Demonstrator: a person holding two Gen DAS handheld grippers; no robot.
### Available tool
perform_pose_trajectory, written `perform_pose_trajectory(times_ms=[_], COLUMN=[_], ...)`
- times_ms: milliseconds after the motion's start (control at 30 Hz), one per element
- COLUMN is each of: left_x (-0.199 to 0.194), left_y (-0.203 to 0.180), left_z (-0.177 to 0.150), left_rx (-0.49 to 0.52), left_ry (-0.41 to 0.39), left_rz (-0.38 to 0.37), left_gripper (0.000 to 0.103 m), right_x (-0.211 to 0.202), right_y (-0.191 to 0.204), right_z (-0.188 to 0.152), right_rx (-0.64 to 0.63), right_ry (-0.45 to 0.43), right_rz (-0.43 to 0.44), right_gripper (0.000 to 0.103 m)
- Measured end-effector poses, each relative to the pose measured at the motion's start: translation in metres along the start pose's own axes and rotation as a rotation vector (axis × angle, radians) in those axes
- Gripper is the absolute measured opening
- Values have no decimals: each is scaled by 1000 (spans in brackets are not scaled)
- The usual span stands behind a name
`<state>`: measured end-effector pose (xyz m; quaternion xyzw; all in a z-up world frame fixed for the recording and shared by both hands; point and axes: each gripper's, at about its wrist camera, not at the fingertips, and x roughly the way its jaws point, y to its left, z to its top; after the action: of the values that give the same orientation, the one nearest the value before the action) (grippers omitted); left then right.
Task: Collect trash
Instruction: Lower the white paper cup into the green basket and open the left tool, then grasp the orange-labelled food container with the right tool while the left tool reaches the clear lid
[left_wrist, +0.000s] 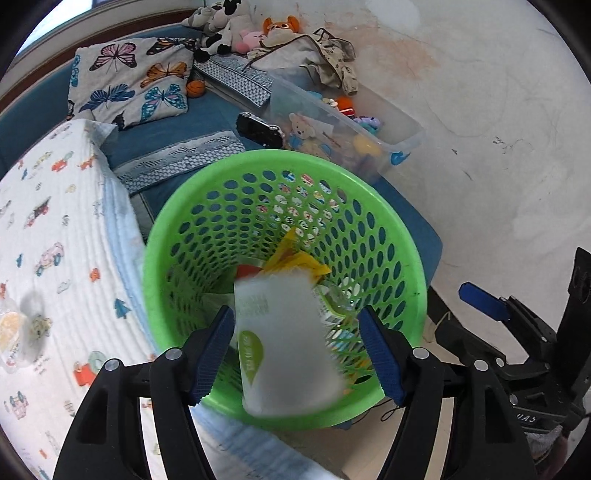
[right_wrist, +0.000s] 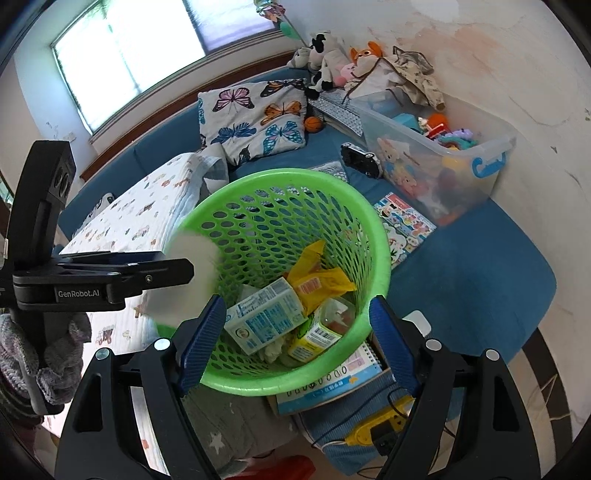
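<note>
A green mesh basket stands on the blue sofa and also shows in the right wrist view. It holds a blue-white carton, a yellow wrapper and other trash. My left gripper is open above the basket's near rim. A blurred white packet with a green mark is between its fingers, untouched, over the basket; it shows as a white blur in the right wrist view. My right gripper is open and empty over the basket's near rim.
A clear toy bin stands at the back right. A butterfly pillow, plush toys, a black toy car and a sticker sheet lie on the sofa. A printed quilt lies left, with a clear wrapper on it. A booklet lies under the basket.
</note>
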<state>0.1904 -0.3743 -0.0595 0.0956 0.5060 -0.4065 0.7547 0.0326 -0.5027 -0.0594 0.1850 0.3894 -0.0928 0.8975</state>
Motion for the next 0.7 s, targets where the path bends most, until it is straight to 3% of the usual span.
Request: perform_pose_trajectory(times_ms=[267,700], left_x=[-9,-52], left_y=[4,71], left_z=[-7,-37], left_rx=[11,-95], left_ry=[-17,-71], left_rz=[2,79], left_gripper=[72,72], right_x=[0,6], right_y=[5,48], right_z=[-2,-3], right_rx=[-7,-73], right_ry=[3,16], right_rz=[14,52], right_gripper=[80,80])
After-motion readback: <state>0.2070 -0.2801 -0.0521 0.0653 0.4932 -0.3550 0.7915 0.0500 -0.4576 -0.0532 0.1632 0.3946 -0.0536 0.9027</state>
